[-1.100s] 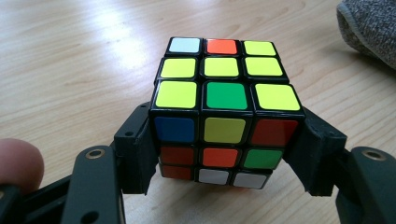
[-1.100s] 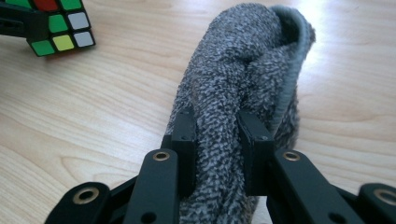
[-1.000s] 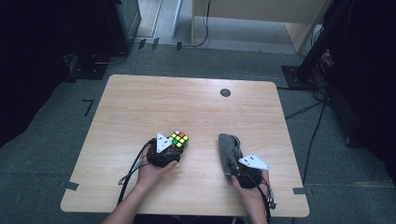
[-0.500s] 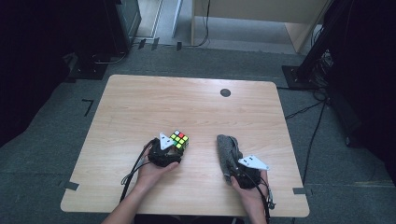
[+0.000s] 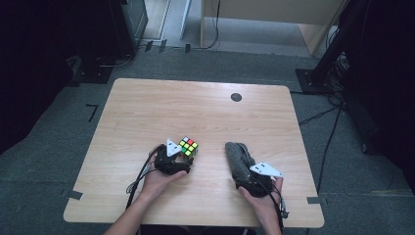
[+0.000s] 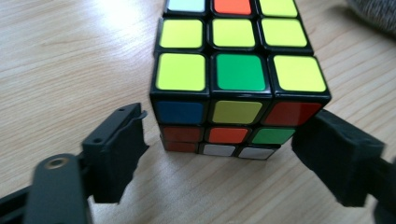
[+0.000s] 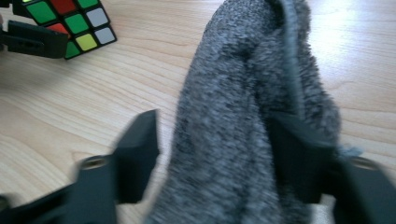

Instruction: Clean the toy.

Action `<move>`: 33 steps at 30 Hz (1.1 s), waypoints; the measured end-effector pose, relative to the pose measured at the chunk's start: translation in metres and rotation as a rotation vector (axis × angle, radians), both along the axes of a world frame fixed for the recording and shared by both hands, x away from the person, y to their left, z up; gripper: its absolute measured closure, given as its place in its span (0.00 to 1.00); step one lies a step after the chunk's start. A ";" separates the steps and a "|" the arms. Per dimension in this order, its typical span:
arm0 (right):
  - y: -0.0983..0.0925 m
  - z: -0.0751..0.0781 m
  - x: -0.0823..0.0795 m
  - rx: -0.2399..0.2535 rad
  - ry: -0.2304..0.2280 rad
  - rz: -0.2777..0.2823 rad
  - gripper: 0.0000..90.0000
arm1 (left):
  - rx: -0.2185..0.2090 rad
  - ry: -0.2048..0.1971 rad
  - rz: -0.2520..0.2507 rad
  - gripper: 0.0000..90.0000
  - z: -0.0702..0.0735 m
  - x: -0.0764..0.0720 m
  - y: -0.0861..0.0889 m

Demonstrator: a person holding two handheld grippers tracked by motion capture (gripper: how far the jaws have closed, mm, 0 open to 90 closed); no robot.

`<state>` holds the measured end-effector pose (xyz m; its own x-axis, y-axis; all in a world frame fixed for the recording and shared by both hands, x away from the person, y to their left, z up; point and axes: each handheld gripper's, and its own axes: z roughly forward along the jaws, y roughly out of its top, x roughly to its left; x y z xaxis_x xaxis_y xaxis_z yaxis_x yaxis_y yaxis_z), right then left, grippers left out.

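Observation:
A scrambled puzzle cube (image 5: 188,146) stands on the wooden table (image 5: 147,107), left of the middle. My left gripper (image 5: 184,155) is open around its near lower edge. In the left gripper view the cube (image 6: 238,70) sits between the jaws, with a gap at the left jaw and the right jaw close against it. A grey fuzzy cloth (image 5: 237,155) lies bunched to the right. My right gripper (image 5: 243,170) is open around its near end. In the right gripper view the cloth (image 7: 252,93) presses the right jaw and stands off the left one.
A small black round mark (image 5: 236,97) sits near the table's far edge. In the right gripper view the cube (image 7: 70,23) and one left jaw show at top left. Cables trail off the near edge. Dark stands and a wooden cabinet are on the floor beyond.

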<state>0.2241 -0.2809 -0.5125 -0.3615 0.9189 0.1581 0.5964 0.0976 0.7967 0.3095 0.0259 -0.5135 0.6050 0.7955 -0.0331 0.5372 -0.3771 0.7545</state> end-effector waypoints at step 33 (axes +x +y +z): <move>-0.111 0.032 -0.042 -0.002 0.015 -0.097 0.00 | -0.025 -0.054 0.182 0.13 0.032 -0.063 0.167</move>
<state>0.1822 -0.3917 -0.4805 -0.2682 0.9499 0.1607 0.6147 0.0403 0.7877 0.2461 0.1927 -0.4812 0.4527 0.8913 -0.0256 0.5529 -0.2581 0.7923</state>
